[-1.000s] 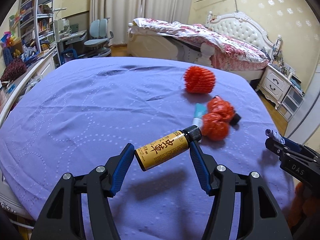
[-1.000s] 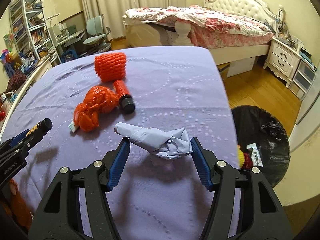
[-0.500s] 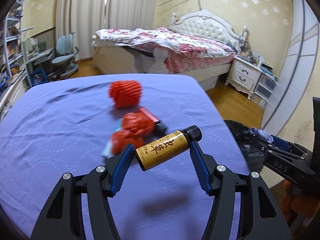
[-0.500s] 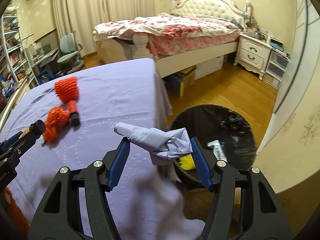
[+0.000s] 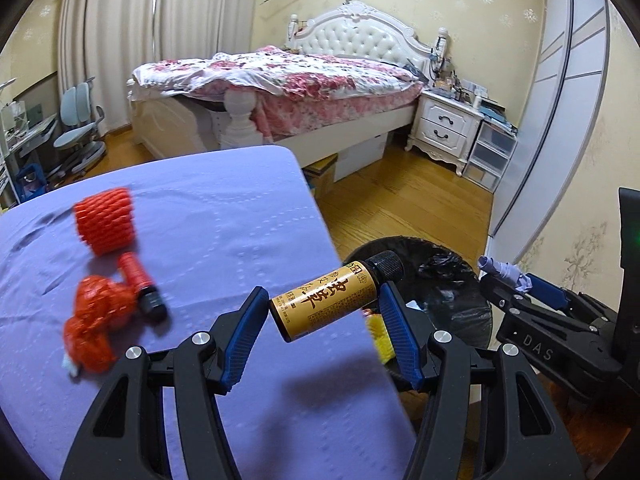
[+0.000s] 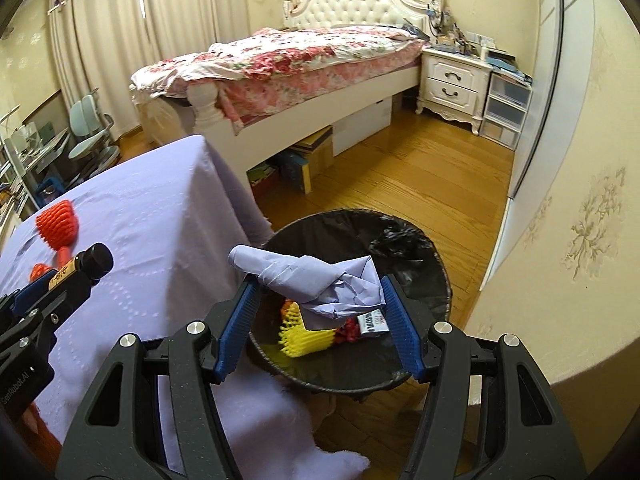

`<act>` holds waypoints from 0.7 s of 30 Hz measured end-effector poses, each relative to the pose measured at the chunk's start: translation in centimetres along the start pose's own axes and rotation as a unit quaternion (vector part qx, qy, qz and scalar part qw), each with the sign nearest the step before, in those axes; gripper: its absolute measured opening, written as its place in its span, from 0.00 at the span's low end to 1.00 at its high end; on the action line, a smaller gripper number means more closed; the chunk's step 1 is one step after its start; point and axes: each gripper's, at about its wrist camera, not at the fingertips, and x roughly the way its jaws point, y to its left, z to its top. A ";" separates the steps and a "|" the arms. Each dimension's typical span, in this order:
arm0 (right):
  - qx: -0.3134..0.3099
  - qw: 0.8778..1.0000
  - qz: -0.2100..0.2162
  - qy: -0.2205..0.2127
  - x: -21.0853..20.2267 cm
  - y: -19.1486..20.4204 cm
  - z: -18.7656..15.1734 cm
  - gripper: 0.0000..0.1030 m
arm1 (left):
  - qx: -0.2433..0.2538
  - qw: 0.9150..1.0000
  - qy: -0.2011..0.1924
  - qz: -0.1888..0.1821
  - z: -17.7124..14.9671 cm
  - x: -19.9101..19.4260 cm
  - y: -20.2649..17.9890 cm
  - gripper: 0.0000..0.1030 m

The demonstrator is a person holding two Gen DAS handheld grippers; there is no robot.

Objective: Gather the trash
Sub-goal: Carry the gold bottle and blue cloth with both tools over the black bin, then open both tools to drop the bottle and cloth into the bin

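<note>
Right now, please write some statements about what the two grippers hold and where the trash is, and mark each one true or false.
1. The left gripper is shut on the yellow bottle. True.
2. The right gripper is empty. False: it is shut on the crumpled purple cloth.
3. The black bin already contains a yellow foam net. True.
4. The purple table has no trash left on it. False: the red foam net and the red mesh bundle lie on it.
5. The cloth hangs above the bin opening. True.
</note>
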 end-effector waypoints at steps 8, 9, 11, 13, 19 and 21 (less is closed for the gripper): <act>0.021 1.000 -0.013 0.005 1.7 -2.6 0.5 0.59 | 0.023 1.000 0.012 0.002 0.7 2.9 -2.9 0.58; 0.024 1.000 -0.015 0.007 2.0 -3.0 0.6 0.59 | 0.024 1.000 0.015 0.004 0.8 3.3 -3.1 0.58; 0.027 0.999 -0.016 0.008 2.3 -3.4 0.5 0.59 | 0.025 0.999 0.020 0.005 0.8 3.8 -3.5 0.58; 0.030 0.999 -0.017 0.010 2.7 -3.9 0.6 0.59 | 0.029 0.999 0.023 0.008 1.0 4.4 -3.9 0.58; 0.042 0.999 -0.018 0.016 3.8 -5.1 1.0 0.59 | 0.044 0.999 0.022 0.015 1.5 5.2 -4.6 0.58; 0.044 0.999 -0.018 0.018 4.1 -5.2 1.1 0.59 | 0.045 0.999 0.023 0.016 1.7 5.5 -4.8 0.58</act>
